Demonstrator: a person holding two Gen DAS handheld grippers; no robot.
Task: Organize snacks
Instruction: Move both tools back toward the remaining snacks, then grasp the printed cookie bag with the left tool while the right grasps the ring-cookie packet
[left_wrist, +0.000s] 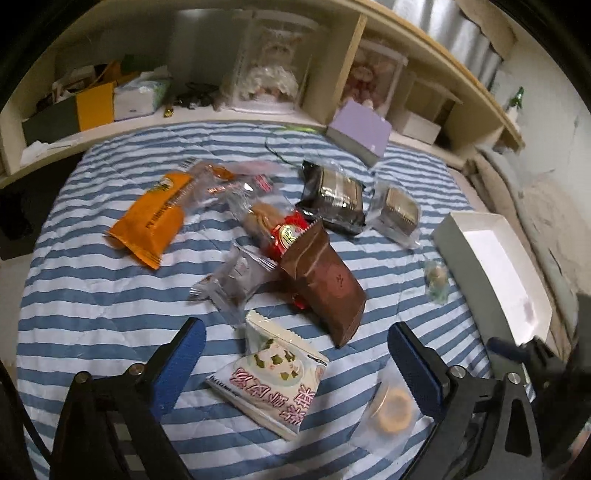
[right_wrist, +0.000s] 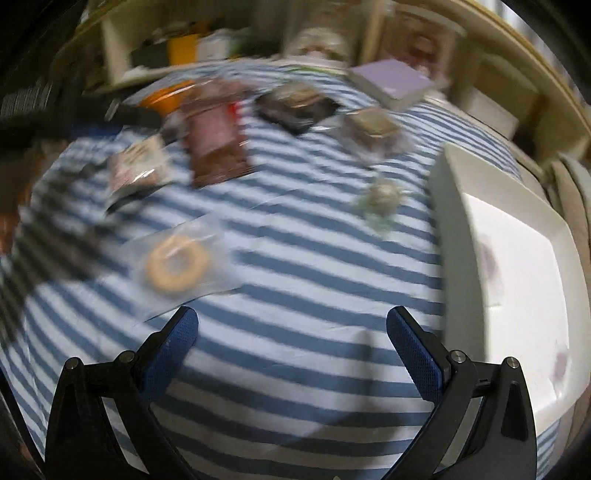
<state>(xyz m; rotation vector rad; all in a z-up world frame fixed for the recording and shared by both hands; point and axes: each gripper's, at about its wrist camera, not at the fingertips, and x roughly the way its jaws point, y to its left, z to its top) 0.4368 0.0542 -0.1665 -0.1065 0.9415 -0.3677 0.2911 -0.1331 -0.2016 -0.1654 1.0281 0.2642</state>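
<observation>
On a blue-and-white striped quilted bed (left_wrist: 92, 314) below cluttered shelves, light, crinkly, slippery white foil snack packet with pink lettering (left_wrist: 271, 373) between left gripper (left_wrist: 295, 363)'s wide-open jaws, best pinched flat mid-body; right gripper (right_wrist: 291, 349) likewise agape, empty.

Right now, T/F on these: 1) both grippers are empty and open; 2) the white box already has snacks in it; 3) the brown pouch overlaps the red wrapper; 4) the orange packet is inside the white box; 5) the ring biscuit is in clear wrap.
1) True: left gripper and right gripper stand open, nothing between the pads.
2) False: the open white cardboard box holds no snacks.
3) True: the brown foil pouch lies partly over the red wrapper.
4) False: the orange foil packet lies on the blue-and-white striped quilt.
5) True: ring-shaped biscuit, clear plastic.
</observation>
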